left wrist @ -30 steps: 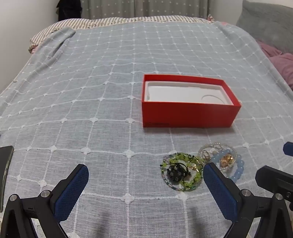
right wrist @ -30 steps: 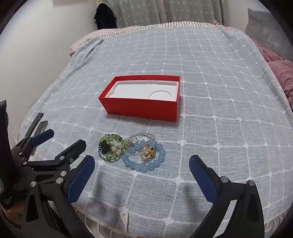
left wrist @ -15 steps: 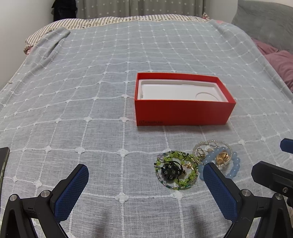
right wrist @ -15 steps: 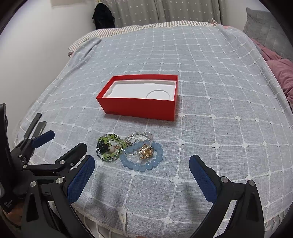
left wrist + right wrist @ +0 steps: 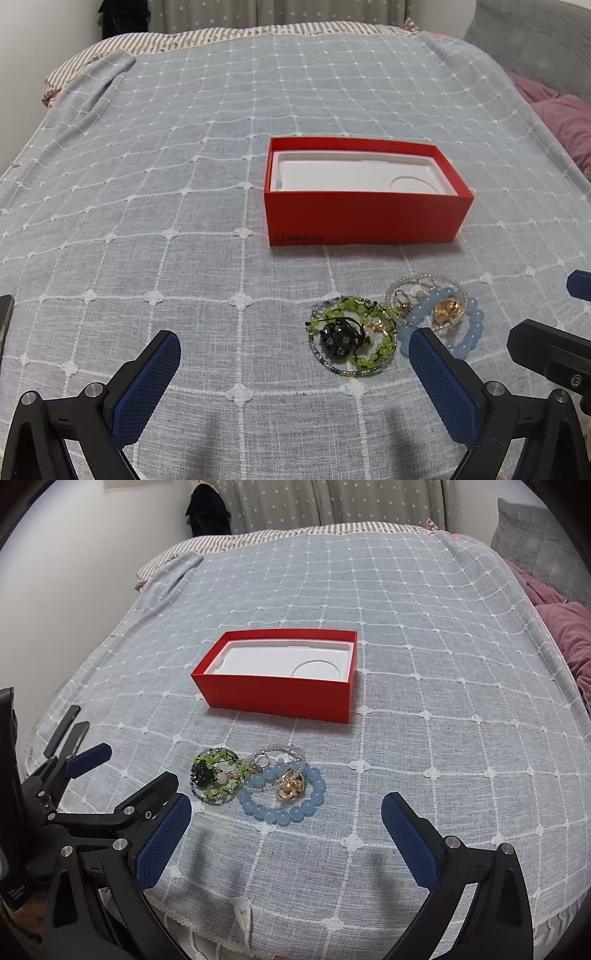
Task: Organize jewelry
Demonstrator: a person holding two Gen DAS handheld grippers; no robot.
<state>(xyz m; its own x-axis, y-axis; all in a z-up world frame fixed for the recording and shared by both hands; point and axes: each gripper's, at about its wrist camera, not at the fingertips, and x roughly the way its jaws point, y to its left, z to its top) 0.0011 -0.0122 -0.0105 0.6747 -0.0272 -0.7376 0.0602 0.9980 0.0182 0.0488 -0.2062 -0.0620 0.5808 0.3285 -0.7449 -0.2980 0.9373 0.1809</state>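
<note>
Markings: small dark print low on the near wall of the red box (image 5: 365, 218), at its left end; blurred, not legible.
Left gripper (image 5: 295, 349): jaws spread wide, nothing between the blue pads (image 5: 147, 387); held low over the bedspread (image 5: 147, 184), aimed toward the box. Right pad overlaps the near edge of the blue bead bracelet (image 5: 469, 332) in the left wrist view (contact cannot be told).
Right gripper (image 5: 286, 821): jaws spread wide, empty; held low at the near edge of the bed, aimed at the jewelry.
Jewelry: one touching cluster on the bedspread, near the box's front wall but apart from it.
Green bead bracelet (image 5: 349, 338): left of cluster, with a black beaded ball (image 5: 338, 338) inside its ring.
Blue bead bracelet: right of cluster, ringing a gold piece (image 5: 291, 788).
Clear bead strand (image 5: 280, 751): behind the blue bracelet, overlapping it.
Red box: open, lid off; white moulded insert (image 5: 280, 661) inside (round recess at its right end); holds no jewelry.
Bedspread: grey-blue, white grid stitching.
</note>
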